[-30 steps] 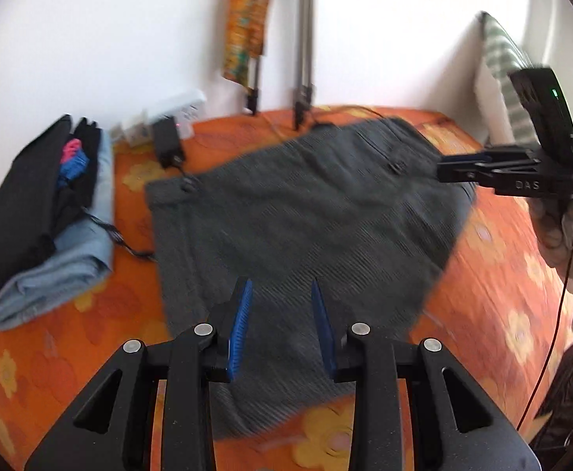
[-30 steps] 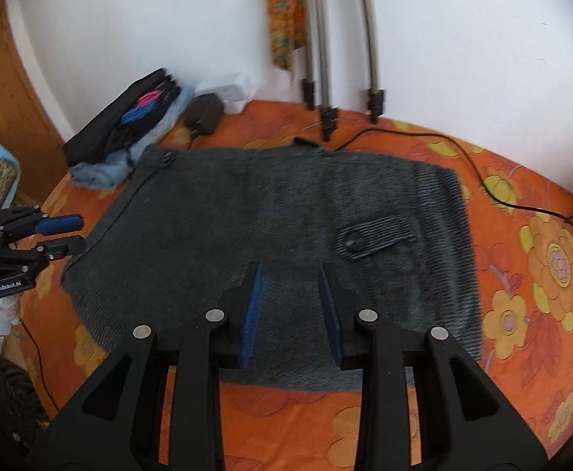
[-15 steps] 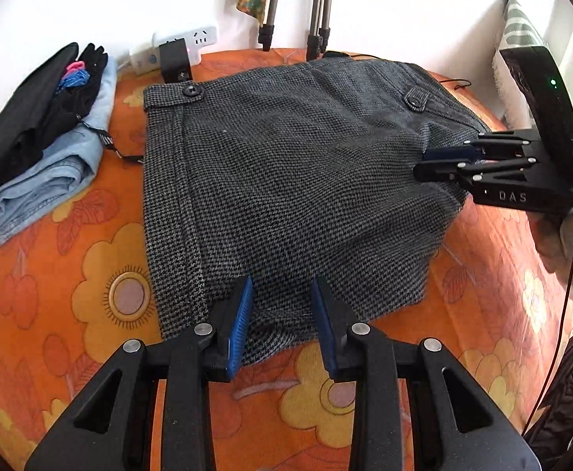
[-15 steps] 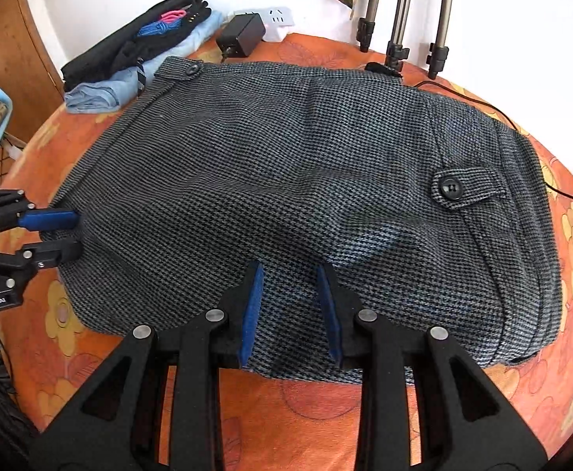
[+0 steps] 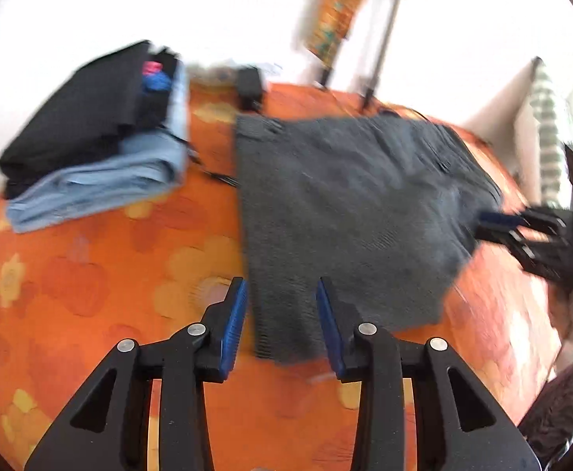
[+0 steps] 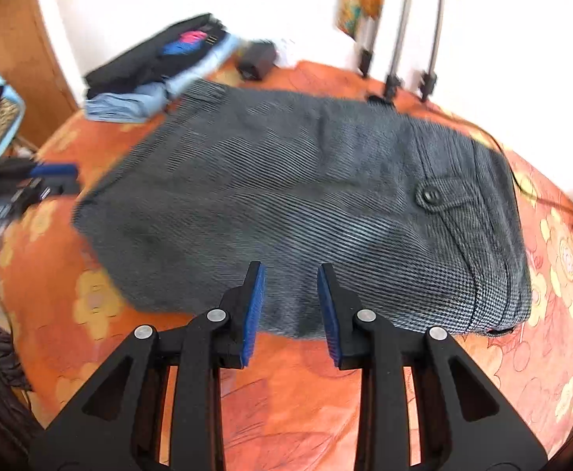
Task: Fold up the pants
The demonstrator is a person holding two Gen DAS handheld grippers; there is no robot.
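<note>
Lying beyond both hand-held grippers (image 5: 280, 316) (image 6: 290, 302): pants (image 6: 306, 196).

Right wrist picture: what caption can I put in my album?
Open right gripper above folded grey checked pants on an orange flowered bedspread.

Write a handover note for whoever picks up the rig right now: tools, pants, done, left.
Left tool: open, nothing gripped, jaws just opened a little; it hovers over the near left corner of the grey pants.
Right tool: open, empty, above the pants' near edge.
Pants: folded into a compact rectangle on the orange floral bedspread, button tab on top at the right.
Stack of folded clothes sits at the far left.
Done: the main folds look finished.
Left: probably a last fold or moving the pants to the stack; frames are blurred, so check first.
</note>
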